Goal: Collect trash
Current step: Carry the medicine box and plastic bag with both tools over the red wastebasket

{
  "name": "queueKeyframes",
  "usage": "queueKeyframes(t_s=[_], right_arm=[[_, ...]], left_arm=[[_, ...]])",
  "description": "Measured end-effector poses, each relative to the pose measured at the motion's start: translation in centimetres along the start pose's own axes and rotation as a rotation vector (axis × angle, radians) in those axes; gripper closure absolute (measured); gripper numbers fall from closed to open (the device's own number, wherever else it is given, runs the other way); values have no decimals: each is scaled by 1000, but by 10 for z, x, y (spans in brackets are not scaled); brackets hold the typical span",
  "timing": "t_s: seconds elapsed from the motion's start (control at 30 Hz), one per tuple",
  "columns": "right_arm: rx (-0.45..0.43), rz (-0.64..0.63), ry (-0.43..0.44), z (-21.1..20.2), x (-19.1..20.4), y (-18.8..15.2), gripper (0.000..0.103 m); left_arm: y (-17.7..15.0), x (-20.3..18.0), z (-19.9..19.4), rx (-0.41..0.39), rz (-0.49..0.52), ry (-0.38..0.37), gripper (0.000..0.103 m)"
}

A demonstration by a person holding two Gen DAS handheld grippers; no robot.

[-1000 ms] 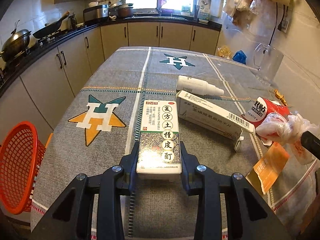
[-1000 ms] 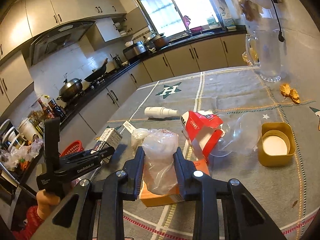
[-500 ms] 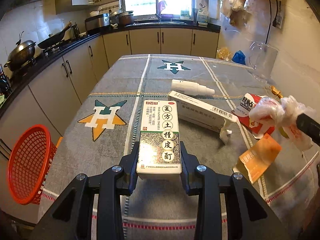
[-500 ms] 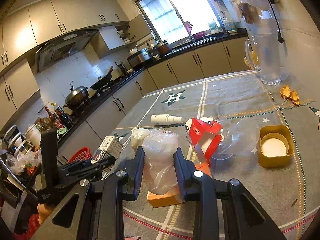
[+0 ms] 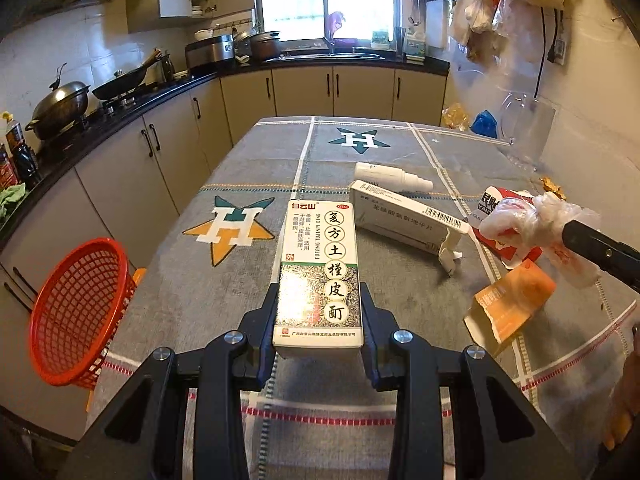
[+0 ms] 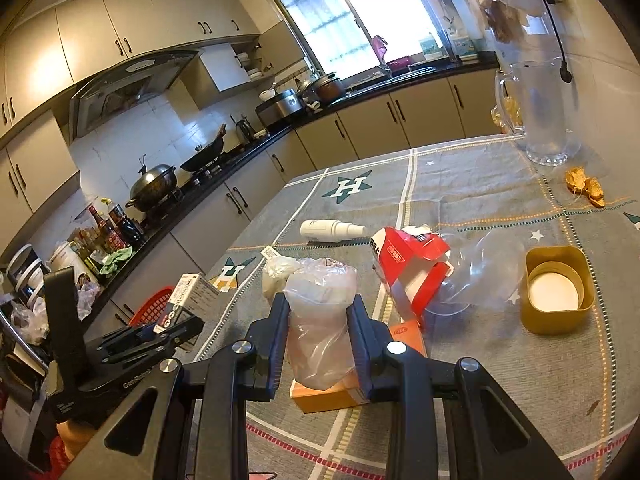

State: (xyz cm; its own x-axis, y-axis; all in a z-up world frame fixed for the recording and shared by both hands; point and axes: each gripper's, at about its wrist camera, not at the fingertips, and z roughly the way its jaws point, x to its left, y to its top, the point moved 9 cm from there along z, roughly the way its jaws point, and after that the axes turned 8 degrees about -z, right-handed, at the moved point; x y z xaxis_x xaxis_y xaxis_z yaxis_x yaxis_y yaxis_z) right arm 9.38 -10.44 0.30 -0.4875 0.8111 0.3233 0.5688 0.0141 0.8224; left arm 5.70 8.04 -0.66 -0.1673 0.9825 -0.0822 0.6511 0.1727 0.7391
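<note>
Above the near end of a grey patterned tablecloth (image 5: 248, 152), the left gripper (image 5: 318, 322) is clenched on a tall white-and-green cardboard medicine box (image 5: 318, 276) printed with black characters; both pads press its long sides and the box is lifted clear of the cloth. To that gripper's left, off the table edge, sits a red plastic mesh basket (image 5: 76, 312), tilted with its mouth toward the table.

On the right, the right gripper (image 6: 318, 338) grasps a crumpled clear plastic bag (image 6: 320, 320), squeezed between its two fingers and held over a flat orange carton (image 6: 332, 394) that lies on the cloth. Just beyond the bag lies a torn red-and-white paper pack (image 6: 408, 264), with a crushed clear plastic cup (image 6: 484, 268) touching its far side (hard to make out against the cloth). A square mustard-yellow tub (image 6: 556, 292) with a white disc inside stands further right.

Still on the table are a long white pharmacy box (image 5: 404, 220) with its end flap open and, just behind it, a small white spray bottle (image 5: 390, 176) lying on its side. A clear glass jug (image 6: 540, 116) stands at the far right corner, near the wall.
</note>
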Motion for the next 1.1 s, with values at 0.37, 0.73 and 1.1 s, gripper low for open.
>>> queueKeyframes(t_s=[0.37, 0.73, 1.1], right_arm=[[13, -14, -6, 5, 1, -2, 71], [-12, -22, -1, -1, 7, 0, 71], [3, 17, 21, -5, 26, -8, 71]], left_arm=[[-3, 9, -17, -17, -28, 9, 69], [-14, 17, -23, -22, -43, 21, 69], [-25, 28, -32, -21, -49, 19, 69]])
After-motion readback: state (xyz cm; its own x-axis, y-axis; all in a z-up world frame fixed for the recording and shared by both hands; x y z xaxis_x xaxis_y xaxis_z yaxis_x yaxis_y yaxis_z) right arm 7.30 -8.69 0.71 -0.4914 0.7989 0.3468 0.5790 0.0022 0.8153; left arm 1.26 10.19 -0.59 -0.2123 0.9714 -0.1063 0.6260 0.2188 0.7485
